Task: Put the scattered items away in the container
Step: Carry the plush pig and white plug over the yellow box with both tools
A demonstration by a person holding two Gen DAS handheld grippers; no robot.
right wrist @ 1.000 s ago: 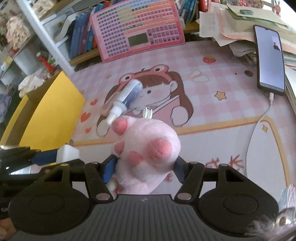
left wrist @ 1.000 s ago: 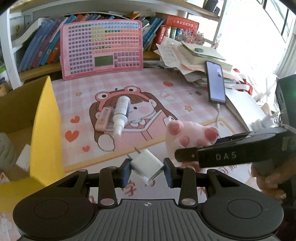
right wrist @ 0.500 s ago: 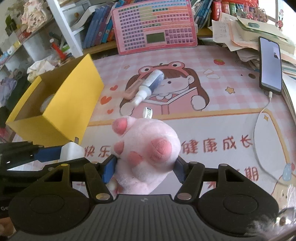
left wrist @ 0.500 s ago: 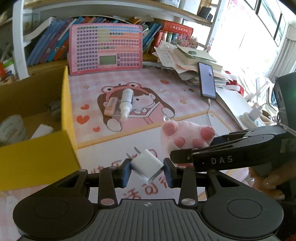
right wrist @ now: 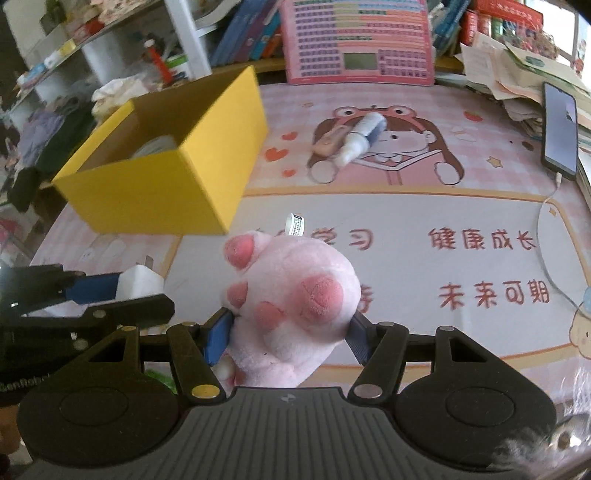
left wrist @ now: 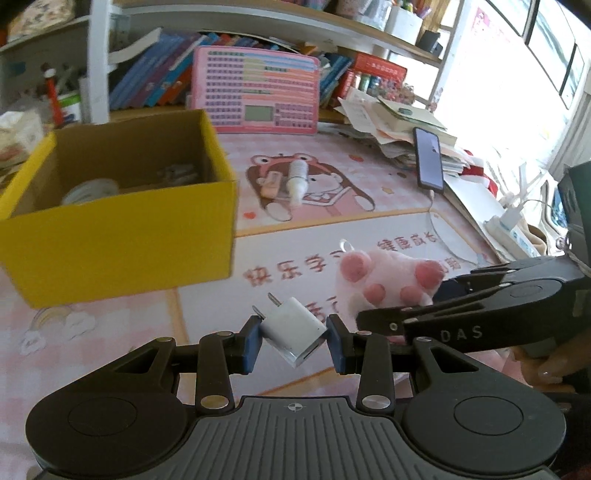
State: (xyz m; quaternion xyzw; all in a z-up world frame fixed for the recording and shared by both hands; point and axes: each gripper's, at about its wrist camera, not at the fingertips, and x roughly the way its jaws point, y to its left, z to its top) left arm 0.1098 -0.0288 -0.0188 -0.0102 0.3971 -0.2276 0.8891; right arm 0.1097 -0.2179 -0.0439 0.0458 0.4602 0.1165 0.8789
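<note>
Counter (right wrist: 406, 221): covered by a pink cartoon mat with a girl in a frog hat and red Chinese characters.
Shelves (left wrist: 258, 22): behind the counter, packed with books; a heap of papers at the right end.
Yellow box (left wrist: 122, 254): open-topped cardboard container at the left of the counter, brown inside; a white roll and some small pale things lie on its floor, too blurred to name.
Pink keyboard toy (left wrist: 258, 96): propped upright against the books, behind the box's far corner.
Phone (left wrist: 428, 158): lying by the paper heap with its screen lit and a white cable running from its near end.
Left tongs (left wrist: 293, 338): closed on a white charger plug (left wrist: 293, 330), blue pads pressing its two sides; the plug is tilted, prongs pointing up and to the left, held above the mat, near the box's front corner.
Right tongs (right wrist: 288, 332): clamped on a pink plush paw (right wrist: 291, 295), toe pads facing the camera, a white tag sticking up behind it; held above the mat, to the right of the box.
White spray bottle (left wrist: 297, 177): lying on the cartoon girl, well apart from both tongs.
Small pink item (left wrist: 271, 182): just beside the bottle, on its left.
</note>
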